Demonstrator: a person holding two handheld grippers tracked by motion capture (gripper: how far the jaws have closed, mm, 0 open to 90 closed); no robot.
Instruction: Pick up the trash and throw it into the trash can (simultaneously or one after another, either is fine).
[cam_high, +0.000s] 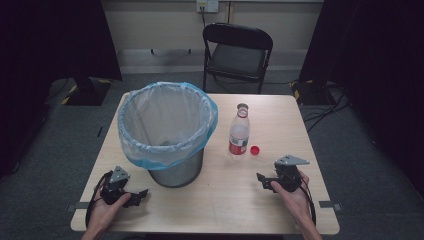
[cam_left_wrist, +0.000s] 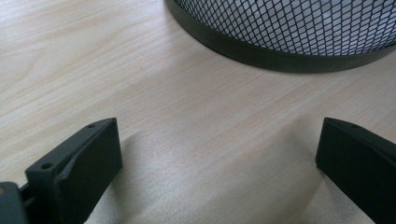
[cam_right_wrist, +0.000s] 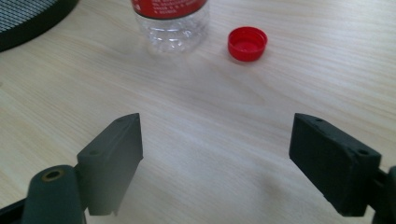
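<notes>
A clear plastic bottle (cam_high: 239, 132) with a red label stands upright and uncapped on the wooden table (cam_high: 270, 115). Its red cap (cam_high: 255, 150) lies upside down just to its right. In the right gripper view the bottle's base (cam_right_wrist: 170, 25) and the cap (cam_right_wrist: 247, 43) lie ahead of the jaws. My right gripper (cam_high: 263, 181) rests near the table's front right, open and empty (cam_right_wrist: 215, 158). My left gripper (cam_high: 138, 196) sits at the front left, open with bare table between its jaws (cam_left_wrist: 218, 161), close to the bin's base.
A mesh waste bin (cam_high: 167, 132) lined with a blue-edged bag stands at the table's left half; its black base rim (cam_left_wrist: 280, 58) is close ahead of the left jaws. A black folding chair (cam_high: 236, 52) stands beyond the far edge.
</notes>
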